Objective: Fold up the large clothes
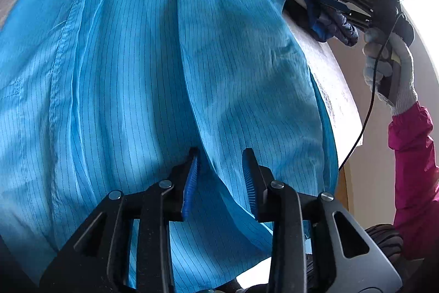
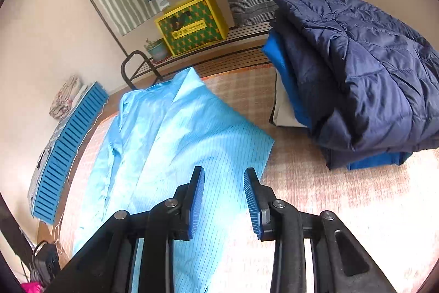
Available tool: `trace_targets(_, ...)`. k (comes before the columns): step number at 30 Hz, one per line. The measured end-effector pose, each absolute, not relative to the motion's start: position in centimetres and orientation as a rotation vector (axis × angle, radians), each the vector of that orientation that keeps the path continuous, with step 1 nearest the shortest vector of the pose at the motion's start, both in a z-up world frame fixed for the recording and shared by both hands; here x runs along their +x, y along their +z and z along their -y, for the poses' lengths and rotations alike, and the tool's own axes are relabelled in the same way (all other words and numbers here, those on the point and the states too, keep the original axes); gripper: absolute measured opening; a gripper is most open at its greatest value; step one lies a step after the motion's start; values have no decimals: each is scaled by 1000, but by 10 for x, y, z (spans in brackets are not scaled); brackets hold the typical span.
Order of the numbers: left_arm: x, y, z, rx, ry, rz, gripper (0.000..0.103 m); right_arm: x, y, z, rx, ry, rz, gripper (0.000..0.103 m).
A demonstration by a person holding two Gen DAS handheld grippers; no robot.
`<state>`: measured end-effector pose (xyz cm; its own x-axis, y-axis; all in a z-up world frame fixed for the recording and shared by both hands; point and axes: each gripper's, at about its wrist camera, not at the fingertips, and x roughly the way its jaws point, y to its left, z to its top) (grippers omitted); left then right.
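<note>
A light blue pinstriped coat [image 1: 131,67] lies spread on the table, with a folded-over panel [image 1: 241,67] on its right half. It also shows in the right wrist view [image 2: 175,133]. My left gripper [image 1: 221,155] is open, low over the coat, its jaws either side of the folded panel's edge. My right gripper [image 2: 223,173] is open and empty, held above the coat's right edge. In the left wrist view the right gripper [image 1: 343,8] is raised at the far right, held by a gloved hand.
A stack of folded clothes topped by a navy puffer jacket [image 2: 365,78] sits on the table's right side. A clothes rack [image 2: 208,43] with hanging garments and a yellow box [image 2: 192,24] stands behind. A blue slatted crate [image 2: 68,153] is at the left.
</note>
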<state>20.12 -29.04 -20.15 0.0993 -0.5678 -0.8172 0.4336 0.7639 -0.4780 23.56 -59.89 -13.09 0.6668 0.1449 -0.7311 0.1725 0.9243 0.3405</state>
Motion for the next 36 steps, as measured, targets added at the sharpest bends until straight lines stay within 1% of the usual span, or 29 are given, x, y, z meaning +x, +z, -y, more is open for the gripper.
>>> trace_targets(3,196,-199,283,-138,-749,-1271,36,188,-117,573,407,24,-868,36)
trace_targets(6,189,-201,278,-140,-758,-1276,36,143,-120,544,433,66,-913,36)
trace_targets(9,179,-208,277,-140,-770,-1293,36,104,-139,514,461,89,-973,38)
trace_targets(12,173,-216,269,-176,-778,-1320,35,78,-170,491,520,108,-1043,39)
trace_targets(15,169,-217,259,-230,-770,-1343,27,63,-201,477,590,118,-1086,41)
trace_targets(17,165,-217,254,-244,-784,-1347,25,57,-221,473,657,120,-1108,42)
trace_targets(18,163,-218,254,-251,-786,-1350,21,58,-229,471,671,122,-1128,42)
trace_targets(19,162,-219,252,-264,-794,-1353,14,59,-237,467,660,127,-1152,42)
trace_targets(21,159,-221,252,-285,-807,-1359,9,62,-247,459,596,105,-1192,43)
trace_targets(23,157,-221,252,-313,-822,-1356,5,63,-248,457,592,110,-1180,43)
trace_targets(24,155,-221,253,-323,-828,-1351,4,63,-248,459,603,118,-1175,37)
trace_targets(25,153,-219,253,-329,-831,-1340,4,63,-247,461,626,134,-1161,20)
trace_targets(27,147,-218,256,-334,-843,-1322,2,63,-246,464,640,128,-1151,9)
trace_targets(28,144,-219,257,-340,-849,-1321,2,61,-244,465,631,117,-1144,5)
trace_targets(31,138,-223,263,-366,-863,-1331,1,55,-235,475,631,111,-1110,3)
trace_targets(36,130,-224,273,-330,-888,-1326,1,38,-218,492,639,106,-1054,3)
